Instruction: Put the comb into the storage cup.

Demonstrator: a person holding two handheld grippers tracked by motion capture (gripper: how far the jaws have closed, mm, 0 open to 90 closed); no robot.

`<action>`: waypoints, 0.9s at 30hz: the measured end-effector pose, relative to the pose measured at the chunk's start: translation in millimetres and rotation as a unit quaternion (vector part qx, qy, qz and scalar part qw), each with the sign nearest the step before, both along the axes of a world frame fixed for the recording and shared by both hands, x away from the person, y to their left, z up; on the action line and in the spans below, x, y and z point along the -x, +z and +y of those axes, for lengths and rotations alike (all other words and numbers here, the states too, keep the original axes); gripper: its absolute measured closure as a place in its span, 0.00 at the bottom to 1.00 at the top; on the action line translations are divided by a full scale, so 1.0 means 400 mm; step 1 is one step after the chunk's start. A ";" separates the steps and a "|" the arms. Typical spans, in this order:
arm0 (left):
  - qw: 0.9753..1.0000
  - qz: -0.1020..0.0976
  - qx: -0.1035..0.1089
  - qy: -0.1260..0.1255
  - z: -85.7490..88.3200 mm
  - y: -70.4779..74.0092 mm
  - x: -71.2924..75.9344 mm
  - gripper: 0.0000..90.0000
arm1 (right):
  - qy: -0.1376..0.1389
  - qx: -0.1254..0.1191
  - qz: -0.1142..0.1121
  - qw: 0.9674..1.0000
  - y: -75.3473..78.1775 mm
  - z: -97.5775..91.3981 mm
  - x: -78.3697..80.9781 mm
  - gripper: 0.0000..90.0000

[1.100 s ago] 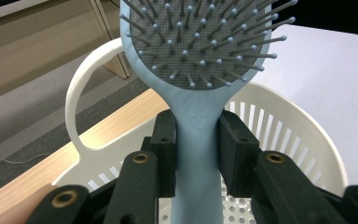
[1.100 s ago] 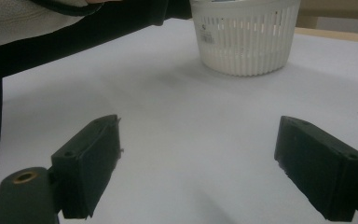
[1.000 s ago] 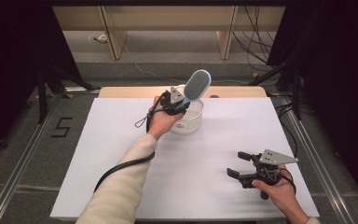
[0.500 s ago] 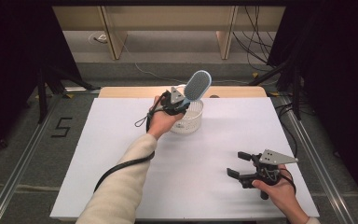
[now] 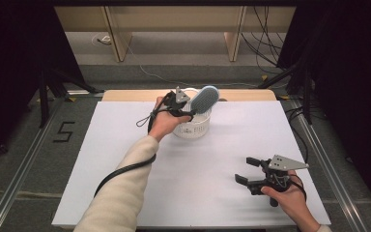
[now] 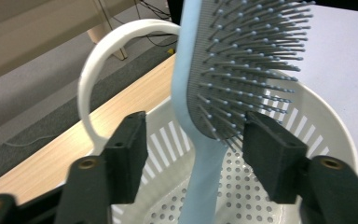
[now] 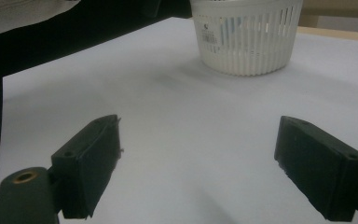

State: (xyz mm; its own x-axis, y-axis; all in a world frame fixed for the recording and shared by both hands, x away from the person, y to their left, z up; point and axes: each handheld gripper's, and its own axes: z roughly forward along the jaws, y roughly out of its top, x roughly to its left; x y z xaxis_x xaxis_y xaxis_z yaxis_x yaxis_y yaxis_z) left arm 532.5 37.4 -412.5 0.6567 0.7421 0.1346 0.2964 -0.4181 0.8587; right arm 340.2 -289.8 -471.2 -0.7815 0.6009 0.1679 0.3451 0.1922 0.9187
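Now the left hand-held gripper [image 6: 193, 144] just released, jaws apart beside the hairbrush [image 6: 233, 79] in the basket [image 6: 326, 135].

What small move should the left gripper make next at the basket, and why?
Probably lift the left gripper straight up and away. Its jaws have just been opening; they stand clear on either side of the hairbrush, whose handle already stands inside the white basket, so the brush appears released.

The person wears a cream long sleeve [image 5: 121, 193]. Each gripper, left [image 5: 186, 107] and right [image 5: 244, 170], has 2 blocky black jaws, brass-coloured screws, a grey 3-cornered plate at 12 o'clock and a black cable.
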 end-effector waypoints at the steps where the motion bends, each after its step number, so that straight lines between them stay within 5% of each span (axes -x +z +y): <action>1: 1.000 -0.001 0.003 0.002 0.001 0.004 0.002 0.38 | 0.000 0.000 0.000 1.000 0.000 0.000 0.000 0.17; 12: 1.000 0.020 0.000 -0.001 0.011 0.030 0.029 0.12 | -0.002 -0.001 0.000 1.000 0.000 0.000 0.000 0.17; 17: 0.999 0.037 0.030 -0.001 0.026 0.037 0.040 0.03 | -0.002 0.000 0.000 1.000 0.000 0.000 -0.001 0.17; 27: 0.999 0.041 0.023 -0.014 0.048 0.040 0.072 0.00 | -0.003 0.000 0.000 1.000 0.000 0.000 -0.001 0.17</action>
State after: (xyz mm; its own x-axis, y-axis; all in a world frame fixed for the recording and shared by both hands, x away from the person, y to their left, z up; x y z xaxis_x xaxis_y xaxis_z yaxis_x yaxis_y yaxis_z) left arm 503.8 56.8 -396.3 0.6847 0.7274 0.0454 0.3552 -0.3874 0.8507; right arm 340.5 -290.0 -471.2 -0.7774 0.6062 0.1679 0.3469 0.1905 0.9183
